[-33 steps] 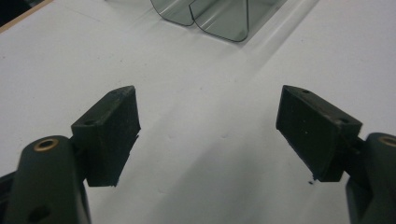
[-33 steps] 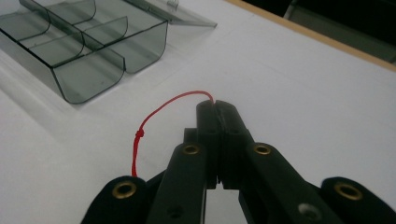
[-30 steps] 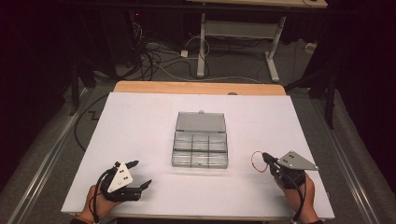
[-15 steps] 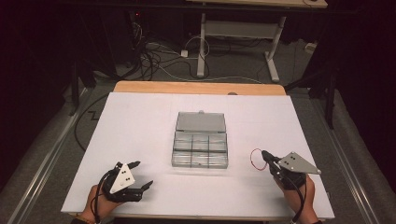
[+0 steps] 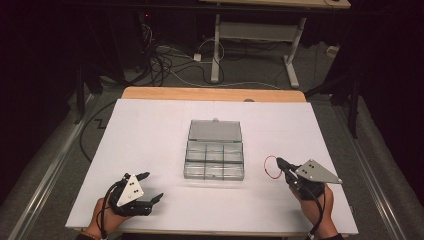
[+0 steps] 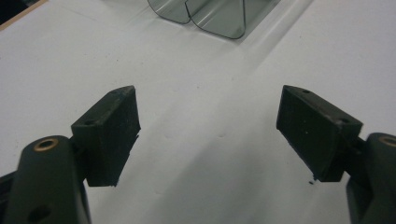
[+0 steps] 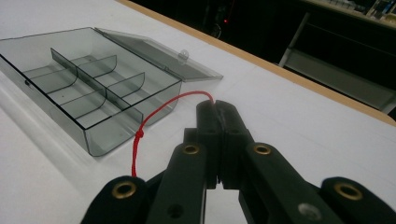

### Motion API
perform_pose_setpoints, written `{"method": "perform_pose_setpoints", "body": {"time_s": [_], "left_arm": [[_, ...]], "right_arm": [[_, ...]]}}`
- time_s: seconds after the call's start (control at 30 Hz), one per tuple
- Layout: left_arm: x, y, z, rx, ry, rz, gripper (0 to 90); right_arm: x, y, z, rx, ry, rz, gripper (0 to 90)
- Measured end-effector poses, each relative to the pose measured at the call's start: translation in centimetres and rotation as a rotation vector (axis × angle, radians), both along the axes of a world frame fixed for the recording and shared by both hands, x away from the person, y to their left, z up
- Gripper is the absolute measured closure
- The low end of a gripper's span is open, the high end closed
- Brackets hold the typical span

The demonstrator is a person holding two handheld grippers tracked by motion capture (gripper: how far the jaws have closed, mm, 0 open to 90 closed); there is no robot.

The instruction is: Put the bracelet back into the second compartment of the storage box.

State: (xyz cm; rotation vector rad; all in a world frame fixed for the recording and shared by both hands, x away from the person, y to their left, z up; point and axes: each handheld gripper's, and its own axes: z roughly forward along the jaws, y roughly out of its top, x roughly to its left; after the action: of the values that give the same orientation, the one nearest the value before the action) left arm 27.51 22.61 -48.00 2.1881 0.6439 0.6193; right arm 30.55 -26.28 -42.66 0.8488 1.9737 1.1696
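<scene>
Right gripper (image 7: pixel 215 106) in the lower middle of its own view: jaws pressed flat together, and a red string loop (image 7: pixel 154 116) pinched between the tips, curving off to the left with a small knot low on it. Clamping it at the very tip looks deliberate, I'd say, so the loop hangs free to be lowered into something. That something sits upper left in this view: a clear compartment box (image 7: pixel 88 88), lid swung open and lying flat behind it, dividers bare, ready to receive.

From the high view the right gripper (image 5: pixel 279 162) is lower right, the string loop (image 5: pixel 271 167) a small red ring just beside the compartment box (image 5: pixel 214 159), which sits mid-frame, near but not touching. The left gripper (image 5: pixel 150 186) rests lower left, well apart from the box.

The left gripper view shows what the high view can't settle: the left gripper (image 6: pixel 208 126) stands wide open, nothing between the pads, just white table (image 6: pixel 196 70). It's parked, waiting.
</scene>
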Motion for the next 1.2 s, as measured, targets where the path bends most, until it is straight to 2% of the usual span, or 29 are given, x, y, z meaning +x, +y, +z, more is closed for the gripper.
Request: {"method": "perform_pose_setpoints", "body": {"time_s": [0.37, 0.43, 0.5, 1.2], "left_arm": [[0.0, 0.0, -0.1, 0.0, 0.007, 0.001, 20.5], [0.0, 0.0, -0.1, -0.007, 0.019, 0.002, 20.5], [0.0, 0.0, -0.1, 0.001, 0.008, 0.002, 20.5], [0.1, 0.0, -0.1, 0.0, 0.009, 0.005, 20.4]], "right_arm": [[0.5, 0.9, 0.8, 0.014, -0.022, 0.018, 90.0], [0.7, 1.2, 1.0, 0.016, -0.027, 0.025, 90.0], [0.9, 1.6, 1.1, 0.015, -0.031, 0.033, 90.0], [2.7, 5.5, 1.6, 0.003, -0.041, 0.113, 90.0]]}}
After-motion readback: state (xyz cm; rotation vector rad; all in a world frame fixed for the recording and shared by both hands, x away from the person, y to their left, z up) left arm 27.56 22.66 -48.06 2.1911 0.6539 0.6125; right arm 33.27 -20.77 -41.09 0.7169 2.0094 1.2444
